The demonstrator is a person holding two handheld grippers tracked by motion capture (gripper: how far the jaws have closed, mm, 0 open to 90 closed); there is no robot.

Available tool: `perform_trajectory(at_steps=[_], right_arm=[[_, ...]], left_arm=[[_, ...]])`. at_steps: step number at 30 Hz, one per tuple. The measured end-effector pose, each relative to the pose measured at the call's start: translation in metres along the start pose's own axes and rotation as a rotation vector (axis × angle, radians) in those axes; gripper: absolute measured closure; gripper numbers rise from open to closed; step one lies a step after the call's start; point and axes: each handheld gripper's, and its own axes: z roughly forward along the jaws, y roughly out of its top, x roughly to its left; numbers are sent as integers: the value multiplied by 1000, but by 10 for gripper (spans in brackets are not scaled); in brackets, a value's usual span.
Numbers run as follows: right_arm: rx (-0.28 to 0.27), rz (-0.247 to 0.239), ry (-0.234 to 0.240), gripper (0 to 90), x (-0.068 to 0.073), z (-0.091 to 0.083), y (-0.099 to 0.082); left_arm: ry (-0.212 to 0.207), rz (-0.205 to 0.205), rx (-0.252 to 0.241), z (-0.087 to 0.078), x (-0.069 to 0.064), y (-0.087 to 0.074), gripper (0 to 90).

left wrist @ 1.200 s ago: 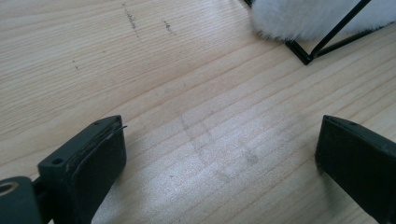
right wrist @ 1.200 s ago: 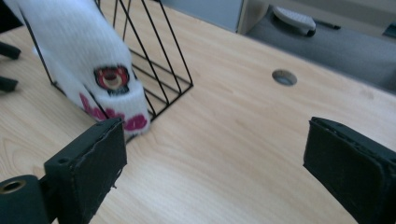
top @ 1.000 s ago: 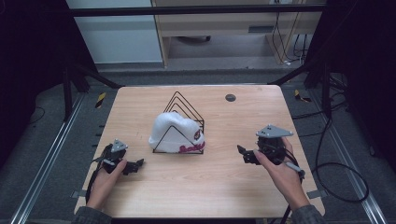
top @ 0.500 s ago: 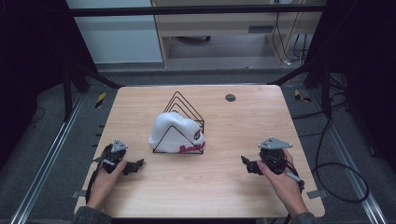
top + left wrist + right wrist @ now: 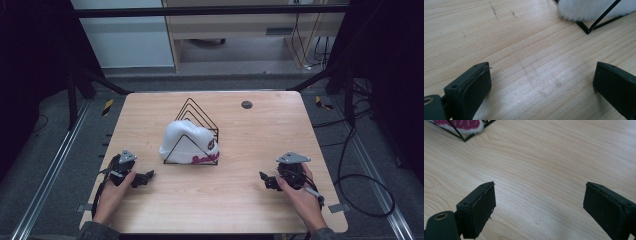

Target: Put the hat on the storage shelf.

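A white fluffy hat (image 5: 187, 141) with a pink-red logo rests inside a black wire rack (image 5: 194, 116) at the table's middle. My left gripper (image 5: 146, 177) lies low on the wood at the front left, jaws open and empty. In the left gripper view (image 5: 541, 82) the hat's white edge (image 5: 589, 8) and a rack corner (image 5: 586, 30) lie ahead. My right gripper (image 5: 264, 180) rests at the front right, open with nothing between its jaws. The right gripper view (image 5: 539, 202) has the hat's pink logo (image 5: 461, 123) at the top left.
A small dark round disc (image 5: 246, 104) sits near the table's far edge. The wooden table (image 5: 260, 135) has rounded corners, with bare wood around the rack. Cables (image 5: 360, 185) trail off to the right on the floor.
My right gripper has moved nearer and lower, down toward the table's front right. The left gripper has stayed where it was.
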Motion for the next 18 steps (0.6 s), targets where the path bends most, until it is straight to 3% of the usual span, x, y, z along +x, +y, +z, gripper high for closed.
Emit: perform_trajectory(at_steps=[6, 18], right_arm=[[17, 7, 8, 113, 0, 9, -7], [19, 45, -40, 119, 1, 27, -12]], left_arm=[[-1, 1, -1, 0, 0, 0, 9], [-1, 1, 1, 0, 0, 0, 9]])
